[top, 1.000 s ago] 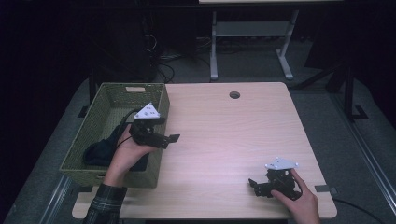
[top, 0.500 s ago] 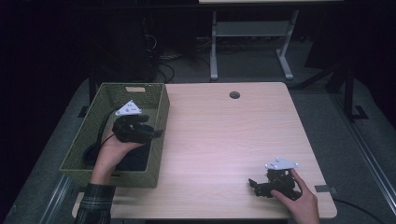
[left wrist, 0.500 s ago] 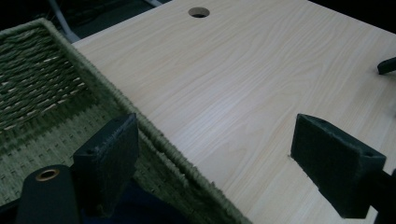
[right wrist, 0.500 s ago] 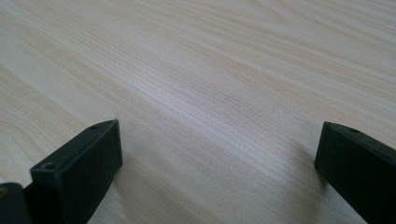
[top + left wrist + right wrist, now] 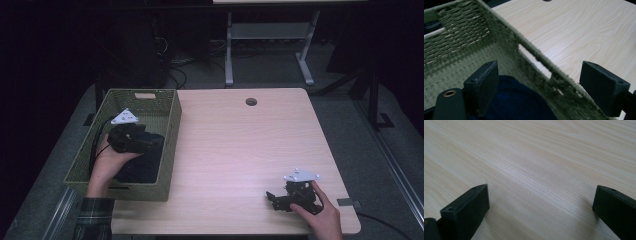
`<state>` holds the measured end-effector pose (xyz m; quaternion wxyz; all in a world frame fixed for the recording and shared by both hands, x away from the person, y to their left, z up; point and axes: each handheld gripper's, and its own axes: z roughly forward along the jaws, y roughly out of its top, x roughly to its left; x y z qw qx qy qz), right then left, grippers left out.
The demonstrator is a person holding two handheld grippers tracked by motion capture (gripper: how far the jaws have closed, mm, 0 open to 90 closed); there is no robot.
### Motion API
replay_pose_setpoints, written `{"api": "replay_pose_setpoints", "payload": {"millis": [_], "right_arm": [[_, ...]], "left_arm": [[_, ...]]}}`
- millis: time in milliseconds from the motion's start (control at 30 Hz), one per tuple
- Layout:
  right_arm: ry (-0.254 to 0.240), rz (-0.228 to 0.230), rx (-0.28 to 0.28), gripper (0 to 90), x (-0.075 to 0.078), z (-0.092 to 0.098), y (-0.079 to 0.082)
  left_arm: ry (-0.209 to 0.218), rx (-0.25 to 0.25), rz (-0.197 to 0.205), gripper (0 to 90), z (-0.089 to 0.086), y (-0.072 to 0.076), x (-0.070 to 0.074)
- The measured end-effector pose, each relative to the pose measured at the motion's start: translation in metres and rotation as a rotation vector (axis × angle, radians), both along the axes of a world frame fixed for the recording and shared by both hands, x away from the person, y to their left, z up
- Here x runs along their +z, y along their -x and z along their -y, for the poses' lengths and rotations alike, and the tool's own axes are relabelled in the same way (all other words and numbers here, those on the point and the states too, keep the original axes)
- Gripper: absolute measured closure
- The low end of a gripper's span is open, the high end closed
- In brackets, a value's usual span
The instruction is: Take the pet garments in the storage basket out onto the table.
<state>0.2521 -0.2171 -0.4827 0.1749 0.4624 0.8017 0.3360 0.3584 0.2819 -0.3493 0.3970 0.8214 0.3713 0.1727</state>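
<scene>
1. The left gripper [image 5: 150, 143] hangs inside the green woven rectangular basket [image 5: 172, 131], its fingers [image 5: 482, 83] spread wide. In the left gripper view one finger sits over the basket's interior and the other appears to lie past the near wall, so the wall seems to run between them.

2. Directly below and between those fingers lies the dark navy soft cloth bundle [image 5: 517, 102], resting on the basket floor against the wall. Nothing is pinched.

3. Judged from this, the reach is made but the grasp is not: the fingers have yet to drop onto the cloth and close, and the lift out of the basket is left.

4. The cloth looks limp and rumpled, a low dark heap with no clear edge to seize; its fold lines are too dim to read.

5. The right gripper [image 5: 276, 198] rests on the pale wood-grain counter [image 5: 240, 150], well apart from the basket, its fingers [image 5: 467, 206] spread with only bare counter between them.
</scene>
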Motion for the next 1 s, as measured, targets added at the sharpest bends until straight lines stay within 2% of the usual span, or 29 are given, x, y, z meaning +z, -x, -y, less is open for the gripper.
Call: {"api": "replay_pose_setpoints", "payload": {"millis": [167, 200, 300, 500, 667, 867, 1000], "right_arm": [[0.000, 0.000, 0.000, 0.4, 0.000, 0.000, 0.000], [0.000, 0.000, 0.000, 0.4, 0.000, 0.000, 0.000], [0.000, 0.000, 0.000, 0.4, 0.000, 0.000, 0.000], [0.000, 0.000, 0.000, 0.4, 0.000, 0.000, 0.000], [0.000, 0.000, -0.001, 0.4, 0.000, 0.000, 0.000], [0.000, 0.000, 0.000, 0.4, 0.000, 0.000, 0.000], [0.000, -0.001, -0.001, 0.4, 0.000, 0.000, 0.000]], "left_arm": [[-0.009, 0.029, -0.006, 15.3, -0.013, 0.000, -0.002], [0.000, 0.039, -0.005, 15.3, -0.015, 0.000, -0.002], [-0.023, 0.065, -0.013, 15.3, -0.025, 0.001, -0.004], [-0.036, 0.096, -0.021, 15.2, -0.034, 0.001, -0.009], [-0.099, 0.122, -0.048, 15.2, -0.039, -0.002, -0.016], [-0.145, 0.126, -0.092, 15.2, -0.041, -0.005, -0.025], [-0.185, 0.124, -0.140, 15.2, -0.039, -0.007, -0.033]]}}
